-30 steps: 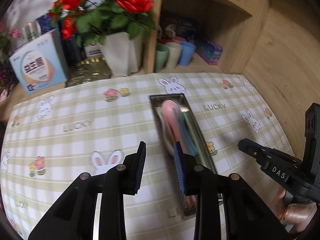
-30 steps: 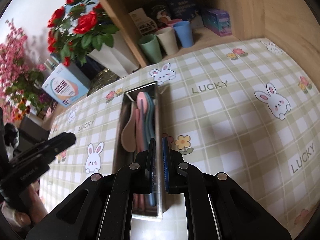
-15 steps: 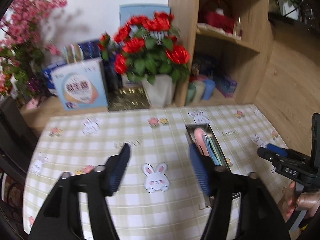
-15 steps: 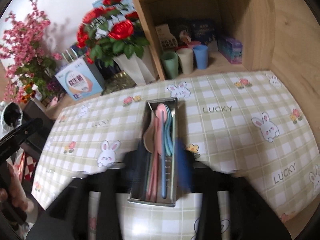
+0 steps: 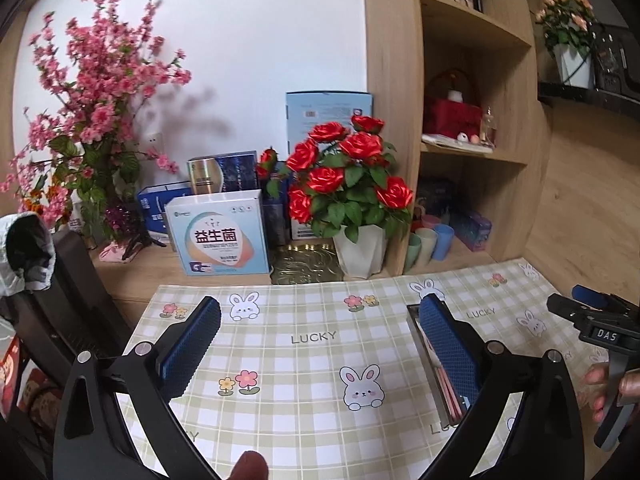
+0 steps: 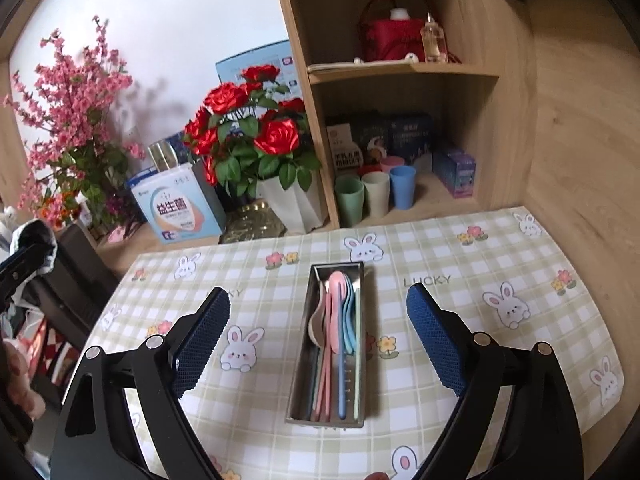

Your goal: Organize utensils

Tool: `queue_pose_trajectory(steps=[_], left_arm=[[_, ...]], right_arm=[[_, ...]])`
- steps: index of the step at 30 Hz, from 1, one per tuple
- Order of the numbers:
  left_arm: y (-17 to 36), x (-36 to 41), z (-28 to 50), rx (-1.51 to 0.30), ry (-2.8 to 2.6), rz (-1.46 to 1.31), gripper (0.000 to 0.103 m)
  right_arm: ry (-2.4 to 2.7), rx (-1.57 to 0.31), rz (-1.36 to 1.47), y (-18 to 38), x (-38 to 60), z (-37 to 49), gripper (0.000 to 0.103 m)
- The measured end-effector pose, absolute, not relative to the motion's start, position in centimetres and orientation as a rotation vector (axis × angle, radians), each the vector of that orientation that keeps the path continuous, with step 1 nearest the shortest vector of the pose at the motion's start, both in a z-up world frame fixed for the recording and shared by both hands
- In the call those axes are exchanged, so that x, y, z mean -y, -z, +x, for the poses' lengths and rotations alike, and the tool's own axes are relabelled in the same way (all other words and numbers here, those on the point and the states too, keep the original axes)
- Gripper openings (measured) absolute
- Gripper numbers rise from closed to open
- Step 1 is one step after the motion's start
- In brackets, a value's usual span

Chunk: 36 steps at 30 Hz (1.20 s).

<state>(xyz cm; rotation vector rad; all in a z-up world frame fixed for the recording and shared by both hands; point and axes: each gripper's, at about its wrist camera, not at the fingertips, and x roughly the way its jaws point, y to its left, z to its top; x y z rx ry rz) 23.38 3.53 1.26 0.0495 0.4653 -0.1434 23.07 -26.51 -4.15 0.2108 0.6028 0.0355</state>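
Note:
A long steel utensil tray [image 6: 297, 364] lies on the checked bunny tablecloth, holding pink, beige and blue spoons [image 6: 339, 312] with their handles towards me. In the left wrist view the tray [image 5: 434, 376] is partly hidden behind my right finger. My left gripper [image 5: 320, 344] is wide open and empty, raised above the cloth left of the tray. My right gripper [image 6: 318, 336] is wide open and empty, held above the tray. The right gripper also shows at the right edge of the left wrist view [image 5: 592, 320].
A pot of red roses [image 6: 256, 148] and a blue and white box [image 6: 180, 208] stand behind the cloth. Three cups [image 6: 374, 196] sit in the wooden shelf unit. Pink blossom branches [image 5: 92, 120] stand at far left, near a dark chair [image 5: 60, 300].
Both grippers have opened wide and pulled up and back from the tray. The right gripper was nearly shut a second ago.

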Motion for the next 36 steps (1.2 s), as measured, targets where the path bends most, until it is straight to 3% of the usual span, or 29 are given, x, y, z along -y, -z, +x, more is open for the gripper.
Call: queue_pose_trajectory(steps=[36], left_arm=[[-1.5, -4.4, 21.7, -0.474, 0.132, 0.003, 0.097]], right_arm=[[0.002, -0.475, 0.152, -0.3, 25.3, 20.0, 0.087]])
